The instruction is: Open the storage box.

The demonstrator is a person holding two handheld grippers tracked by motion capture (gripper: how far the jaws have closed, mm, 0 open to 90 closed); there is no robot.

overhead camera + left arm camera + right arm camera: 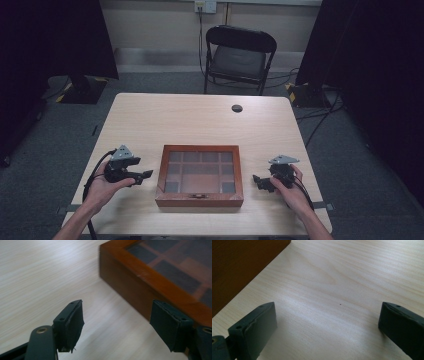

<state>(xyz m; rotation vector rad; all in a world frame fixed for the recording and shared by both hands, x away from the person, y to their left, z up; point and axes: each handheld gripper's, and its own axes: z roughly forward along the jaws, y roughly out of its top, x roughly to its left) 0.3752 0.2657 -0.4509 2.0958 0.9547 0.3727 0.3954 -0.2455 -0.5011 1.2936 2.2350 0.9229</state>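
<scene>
A brown wooden box with a shut glass lid over several compartments lies near the table's front edge, a small clasp at its front. Left of it, held in a hand, my left gripper points at the box's left side. In the left gripper view its jaws stand open above the tabletop with nothing between them, the box's corner just ahead. On the other side of the box, my right gripper is held low over the table. Its jaws are open and empty, and the box's wall shows at upper left.
The light wooden table has a dark cable hole near its far edge. A black folding chair stands behind the table. Dark curtains hang at both sides, and cables lie on the grey floor.
</scene>
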